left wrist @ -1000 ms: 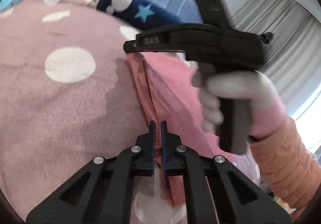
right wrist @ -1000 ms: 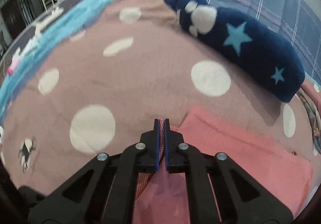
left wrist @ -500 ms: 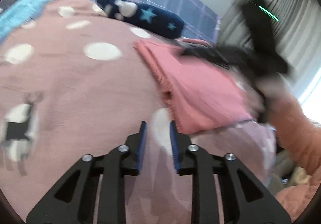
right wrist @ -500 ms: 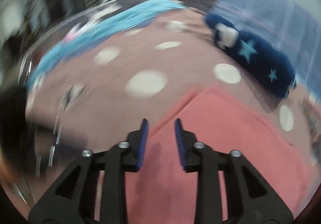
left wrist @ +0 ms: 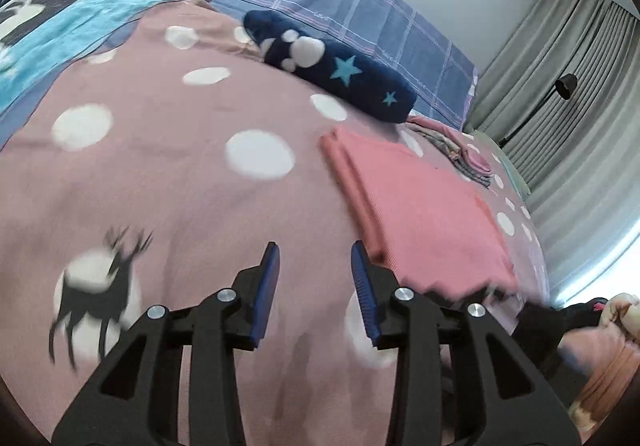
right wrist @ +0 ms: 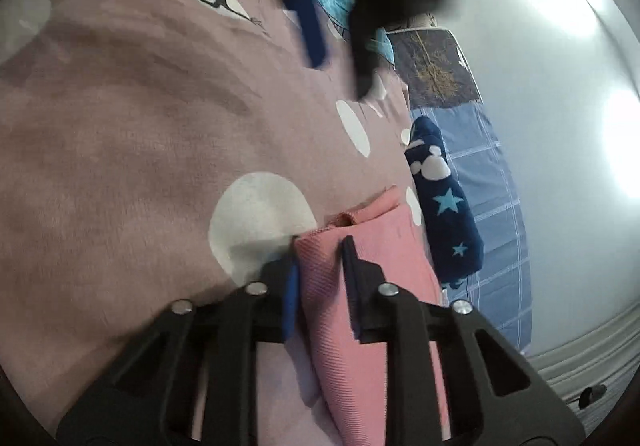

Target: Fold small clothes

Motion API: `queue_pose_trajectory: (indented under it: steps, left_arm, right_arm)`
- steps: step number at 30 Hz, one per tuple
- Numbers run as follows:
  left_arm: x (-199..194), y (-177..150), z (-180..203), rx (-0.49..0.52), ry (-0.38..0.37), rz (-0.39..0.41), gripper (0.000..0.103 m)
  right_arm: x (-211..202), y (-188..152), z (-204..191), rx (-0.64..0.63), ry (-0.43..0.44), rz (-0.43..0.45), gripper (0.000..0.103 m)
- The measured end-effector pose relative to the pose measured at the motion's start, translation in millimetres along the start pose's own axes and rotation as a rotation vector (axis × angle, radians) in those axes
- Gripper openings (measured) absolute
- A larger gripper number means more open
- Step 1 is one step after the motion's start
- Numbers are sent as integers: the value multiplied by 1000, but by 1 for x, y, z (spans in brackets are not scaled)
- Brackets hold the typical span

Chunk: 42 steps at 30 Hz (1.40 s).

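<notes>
No containers in view. Folded pink garment (left wrist: 424, 214) lies flat on the dotted pink blanket (left wrist: 160, 182) covering the bed. Left gripper (left wrist: 314, 274): jaws wide open, nothing held, garment ahead and right of the jaws. Right gripper (right wrist: 318, 270): jaws part open, straddling a corner fold of the pink garment (right wrist: 360, 286); whether the pads clamp it, cannot tell. Navy star pillow (left wrist: 332, 66) beyond the garment.

Versus 1.0 s ago: both jaws were shut on the garment, held lifted; now it lies on the bed, and the left jaws have spread further since 0.5 s ago.
</notes>
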<state>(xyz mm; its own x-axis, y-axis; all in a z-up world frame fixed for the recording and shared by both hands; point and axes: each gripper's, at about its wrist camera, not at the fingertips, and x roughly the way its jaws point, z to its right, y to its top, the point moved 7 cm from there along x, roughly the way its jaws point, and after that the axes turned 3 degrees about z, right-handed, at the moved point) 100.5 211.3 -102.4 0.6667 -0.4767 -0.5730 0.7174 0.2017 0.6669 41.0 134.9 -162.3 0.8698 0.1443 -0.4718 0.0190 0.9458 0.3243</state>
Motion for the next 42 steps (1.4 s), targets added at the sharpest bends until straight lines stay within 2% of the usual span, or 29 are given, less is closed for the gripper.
queue_pose_trajectory:
  steps: [1,3,6,9,11,12,13,15,17,19,22,23,24,25,26,28,31,33,36,39,42]
  left_arm:
    - [6,7,7,18,-30,-16,48]
    - [31,25,22,56,-92,-66,56]
    - [80,40,32,77,-138,-154,58]
    - [139,48,21,42,-69,-230,58]
    - [158,57,19,9,-97,-205,58]
    - [164,63,21,-4,-122,-189,47]
    - [169,65,23,-27,-151,-202,5]
    - [174,68,26,-60,-141,-222,6]
    - [155,77,41,20,-165,-146,6]
    - [144,81,46,88,-150,-96,6]
    - [169,69,18,61,-19,-147,6]
    - [173,65,13,46,-27,-148,6]
    - [169,65,9,7,-72,-124,6]
    - [165,67,6,-22,-90,-117,8]
    - [161,68,2,-42,-95,-111,11]
    - [153,68,0,-44,-94,-104,31]
    - [142,62,8,-38,-159,-122,53]
    - [150,55,20,-7,-186,-155,57]
    - [160,52,29,54,-160,-155,57]
    - [172,59,35,32,-180,-168,57]
    - [183,66,38,21,-180,-168,56]
  right_arm:
    - [-2,-1,1,18,-5,-7,18]
    - [-6,-6,2,49,10,-22,20]
    - [-5,-12,6,89,18,-46,21]
    - [2,-8,10,101,5,-52,24]
    - [11,-5,11,92,-4,-55,22]
    - [15,-3,12,92,-9,-47,19]
    - [20,-2,11,95,5,-43,5]
    - [22,-1,14,140,37,-29,5]
    - [2,3,31,244,44,25,5]
    - [-3,1,41,302,78,23,5]
    - [16,-4,26,268,128,-21,7]
    - [17,-5,20,247,115,-30,9]
    - [12,-4,18,226,88,-9,12]
    - [5,-2,18,224,90,16,15]
    - [-2,-1,19,239,103,35,23]
    - [-13,-4,21,255,98,34,30]
    - [-18,-18,22,213,57,2,30]
    - [-13,-25,21,205,52,-23,31]
    - [-3,-22,22,216,52,-41,31]
    - [10,-11,19,194,23,-46,30]
    - [26,-5,22,195,6,-51,22]
